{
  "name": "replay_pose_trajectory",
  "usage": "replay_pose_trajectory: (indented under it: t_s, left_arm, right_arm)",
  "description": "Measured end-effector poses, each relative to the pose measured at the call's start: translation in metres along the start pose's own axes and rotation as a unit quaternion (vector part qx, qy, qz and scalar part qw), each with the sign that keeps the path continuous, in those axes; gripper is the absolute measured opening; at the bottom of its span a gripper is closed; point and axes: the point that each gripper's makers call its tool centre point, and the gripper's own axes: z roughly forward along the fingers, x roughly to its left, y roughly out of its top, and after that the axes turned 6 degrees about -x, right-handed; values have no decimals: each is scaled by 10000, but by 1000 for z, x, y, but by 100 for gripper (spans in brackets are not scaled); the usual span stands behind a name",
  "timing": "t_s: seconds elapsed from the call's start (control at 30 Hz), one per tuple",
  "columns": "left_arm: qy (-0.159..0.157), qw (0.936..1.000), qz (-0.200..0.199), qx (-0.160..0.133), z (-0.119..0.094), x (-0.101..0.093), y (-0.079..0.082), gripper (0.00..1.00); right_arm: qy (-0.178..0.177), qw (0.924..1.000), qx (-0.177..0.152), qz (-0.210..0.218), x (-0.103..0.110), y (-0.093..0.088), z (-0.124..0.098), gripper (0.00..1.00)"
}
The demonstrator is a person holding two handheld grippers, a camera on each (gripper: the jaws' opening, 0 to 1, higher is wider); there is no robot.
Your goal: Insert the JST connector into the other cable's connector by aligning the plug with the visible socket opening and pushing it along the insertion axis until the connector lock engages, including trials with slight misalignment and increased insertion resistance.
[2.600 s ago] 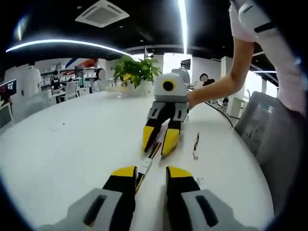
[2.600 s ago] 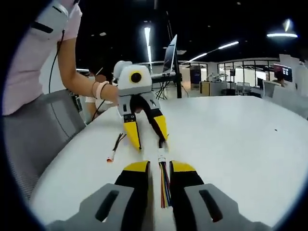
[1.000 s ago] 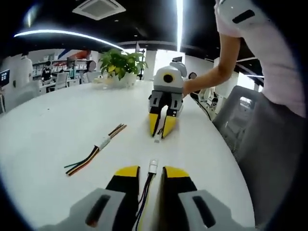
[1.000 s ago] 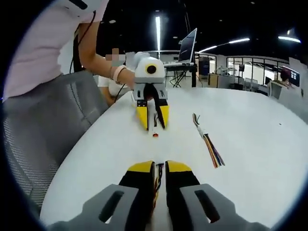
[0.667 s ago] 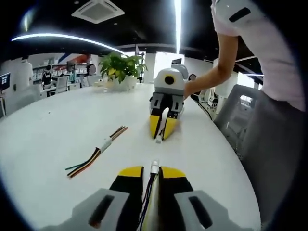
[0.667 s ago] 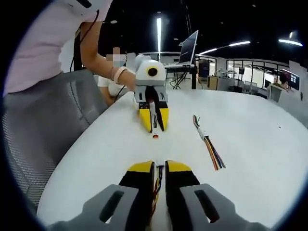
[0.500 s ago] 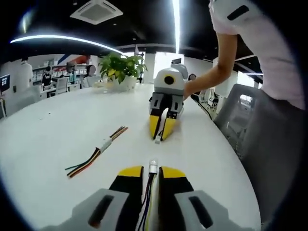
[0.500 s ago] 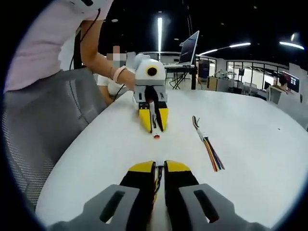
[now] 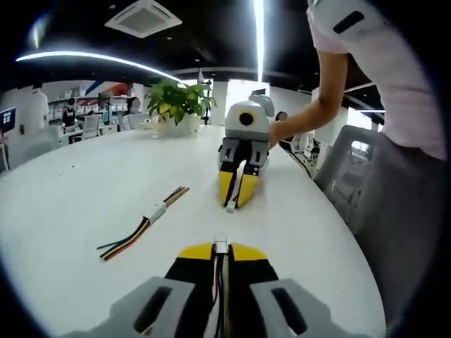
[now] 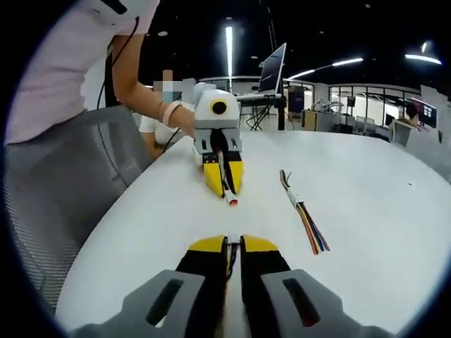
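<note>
While clamped, JST connector [image 9: 220, 246] poking past left hand-held gripper [image 9: 220, 252] tips.

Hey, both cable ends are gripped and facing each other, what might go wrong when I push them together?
1. The left tongs pinch the white connector near its tip, so it may slip back under insertion resistance.
2. A gap still separates it from the right tongs and their connector, so slight misalignment could jam the plug.
3. The mated spare cable lies close by on the table and might get dragged.
</note>
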Motion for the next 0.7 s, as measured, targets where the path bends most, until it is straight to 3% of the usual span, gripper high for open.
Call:
replay_pose_trajectory:
  t_s: [0.3, 0.7]
  left_arm:
    - [-169, 9998, 45, 73, 10, -9, 6, 1]
    - [-407, 9989, 176, 130, 15, -16, 13, 1]
  right_arm:
    - [141, 9999, -83, 29, 2, 13, 10, 4]
    - [408, 9992, 20, 40, 5, 9, 19, 4]
